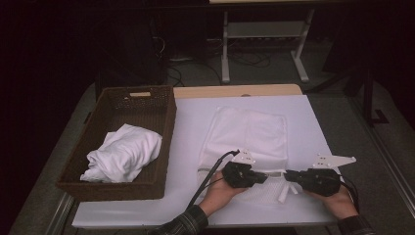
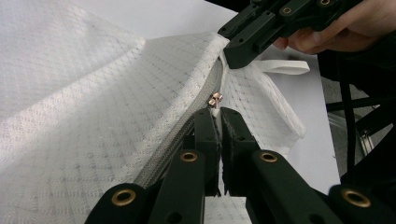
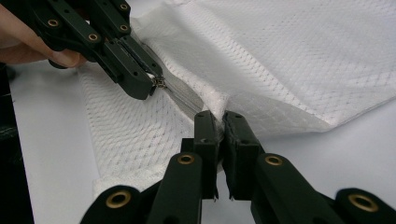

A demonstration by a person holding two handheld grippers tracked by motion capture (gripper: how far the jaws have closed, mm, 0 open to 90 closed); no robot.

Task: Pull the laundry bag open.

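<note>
A white mesh laundry bag (image 1: 247,142) lies flat on the tabletop (image 1: 191,127), right of centre, with its zippered edge nearest the person. The left hand-held gripper (image 2: 218,112) is pressed together on the zipper pull (image 2: 215,100), and the right hand-held gripper (image 3: 218,116) is pinched on the bag's fabric edge beside the zipper track (image 3: 184,95). For the zip to run cleanly, the fabric should be kept taut by the right grip while the pull is drawn straight along the track, level with the tabletop, so no mesh is caught. The zipper's long axis runs left to right along the near edge; the bag's body extends towards the far side. A wicker basket (image 1: 161,122) holding a crumpled white cloth (image 1: 125,152) stands well apart at the left.
</note>
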